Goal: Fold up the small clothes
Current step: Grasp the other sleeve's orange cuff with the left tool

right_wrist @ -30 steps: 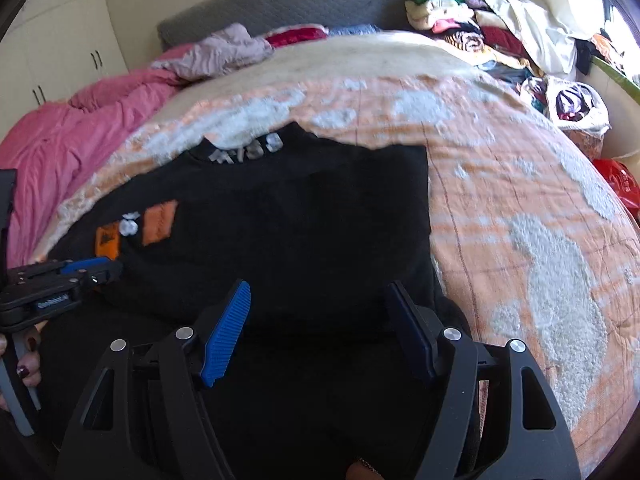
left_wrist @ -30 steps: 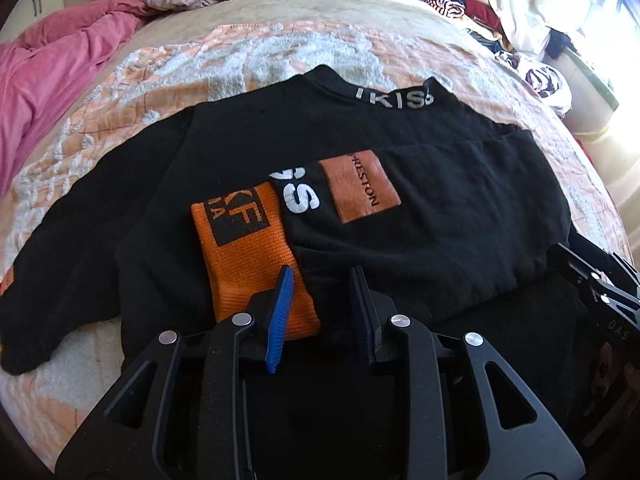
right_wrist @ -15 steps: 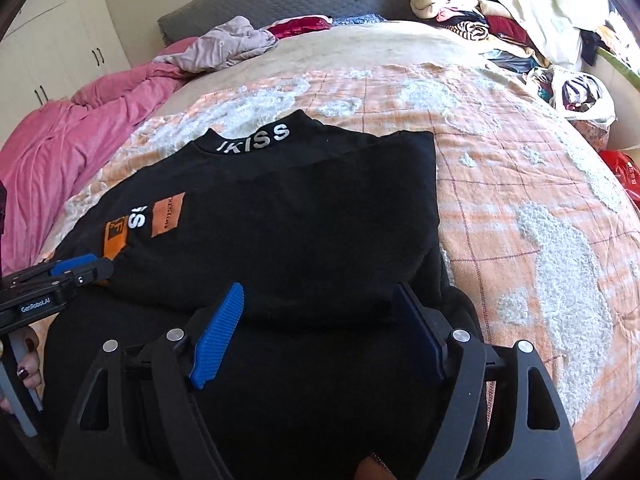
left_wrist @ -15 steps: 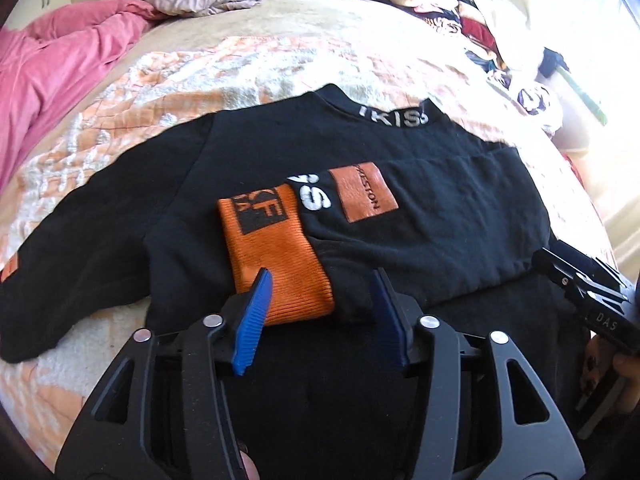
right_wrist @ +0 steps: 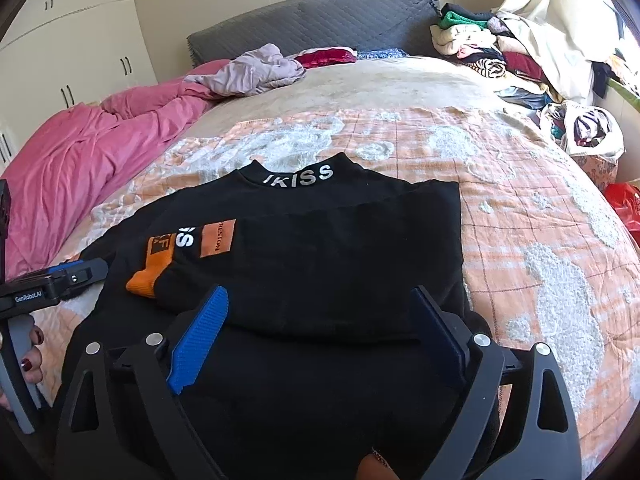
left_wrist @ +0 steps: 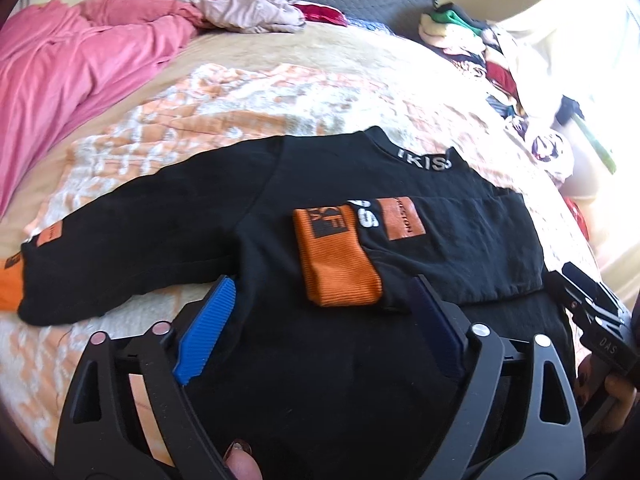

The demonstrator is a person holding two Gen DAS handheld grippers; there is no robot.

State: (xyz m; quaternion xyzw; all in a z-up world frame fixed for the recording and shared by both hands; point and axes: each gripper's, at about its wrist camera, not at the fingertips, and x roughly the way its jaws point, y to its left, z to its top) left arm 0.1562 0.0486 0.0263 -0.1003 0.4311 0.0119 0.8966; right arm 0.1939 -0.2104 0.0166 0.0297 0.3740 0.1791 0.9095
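A black sweater (left_wrist: 320, 352) (right_wrist: 320, 272) with a lettered collar lies flat on the bed. Its right sleeve is folded across the chest, ending in an orange cuff (left_wrist: 340, 276) (right_wrist: 150, 274). The other sleeve (left_wrist: 132, 236) stretches out to the left. My left gripper (left_wrist: 320, 292) hovers above the lower body of the sweater, jaws opening wide, nothing between them. My right gripper (right_wrist: 320, 300) hovers over the folded right side, jaws also opening, pads off the cloth. Each gripper shows at the edge of the other's view, held by a hand.
The sweater rests on an orange and white quilt (right_wrist: 540, 240). A pink duvet (right_wrist: 80, 152) is bunched at the left, a pale garment (right_wrist: 256, 68) lies near the grey headboard (right_wrist: 320, 20), and a pile of clothes (right_wrist: 520, 60) fills the far right.
Both grippers have drawn back and upward from the sweater. The left jaws have gone from nearly shut to wide apart, and the right jaws have widened too. The folded sleeve stays in place.
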